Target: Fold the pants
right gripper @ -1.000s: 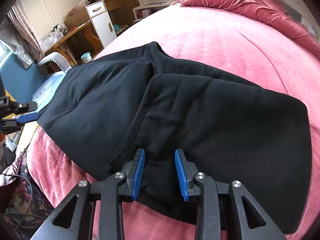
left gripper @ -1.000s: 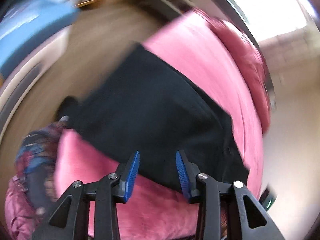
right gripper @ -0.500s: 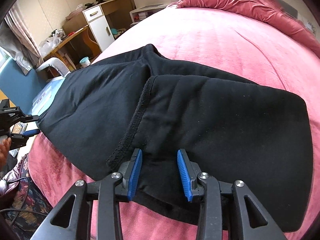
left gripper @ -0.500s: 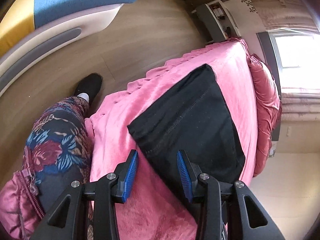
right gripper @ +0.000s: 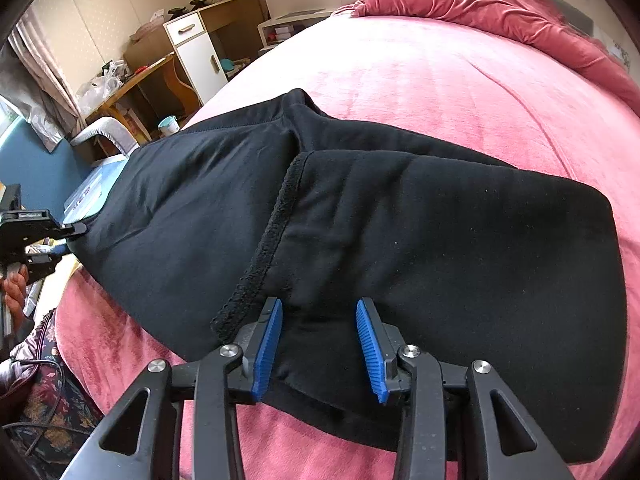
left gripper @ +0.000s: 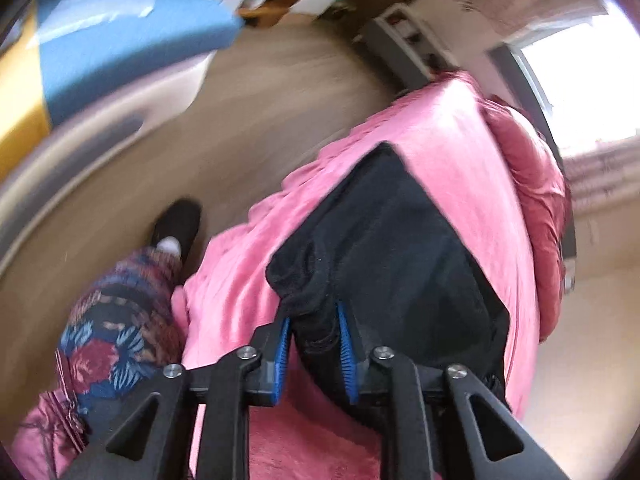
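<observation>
Black pants (right gripper: 440, 240) lie folded over on the pink bed cover (right gripper: 420, 80), one layer's rough hem running across the middle. My right gripper (right gripper: 319, 306) is low over the near edge of the top layer; its blue pads stand apart, the cloth lies flat between them and is not pinched. My left gripper (left gripper: 313, 316) is at the other end of the pants (left gripper: 400, 248). Its jaws are closing, and a bunched black corner fills the gap between the pads. In the right wrist view the left gripper (right gripper: 68, 236) shows at the far left edge, touching the pants' end.
A person's leg in floral trousers (left gripper: 108, 340) and a black shoe (left gripper: 178, 224) stand on the wooden floor (left gripper: 260, 100) beside the bed. A red pillow roll (right gripper: 500, 4) lies at the bed's head. A desk and white cabinet (right gripper: 192, 52) stand beyond, and a blue padded piece of furniture (left gripper: 120, 32) is nearby.
My left gripper came down onto the pants' corner and its jaws narrowed around the bunched cloth. The right gripper kept its place and its pads spread a little.
</observation>
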Demonstrator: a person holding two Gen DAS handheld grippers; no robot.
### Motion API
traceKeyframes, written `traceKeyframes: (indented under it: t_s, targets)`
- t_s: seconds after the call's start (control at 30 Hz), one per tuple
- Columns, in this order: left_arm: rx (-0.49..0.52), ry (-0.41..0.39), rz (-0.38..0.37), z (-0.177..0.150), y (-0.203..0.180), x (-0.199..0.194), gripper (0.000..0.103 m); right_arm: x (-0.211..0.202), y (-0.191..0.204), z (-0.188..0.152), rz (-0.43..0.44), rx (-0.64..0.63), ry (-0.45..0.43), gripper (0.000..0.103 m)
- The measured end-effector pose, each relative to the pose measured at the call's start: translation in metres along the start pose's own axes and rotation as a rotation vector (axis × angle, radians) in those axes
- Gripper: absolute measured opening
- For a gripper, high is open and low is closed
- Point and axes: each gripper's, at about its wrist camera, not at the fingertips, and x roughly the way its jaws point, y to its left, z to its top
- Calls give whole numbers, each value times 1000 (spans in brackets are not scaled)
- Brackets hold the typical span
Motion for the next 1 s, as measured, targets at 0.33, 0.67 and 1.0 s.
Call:
traceKeyframes:
  t_s: [0.33,0.67,1.0]
  targets:
    - [533,-63,-221,-43,-112,-26,18,-10,-8,2,3,46,-37,67]
    - [840,50,-287,-105,-162,0,17,-32,-15,25,329,163,-93,79]
    - [963,88,-290,-125,-173,2,17,15,43,81,595,137,13,78]
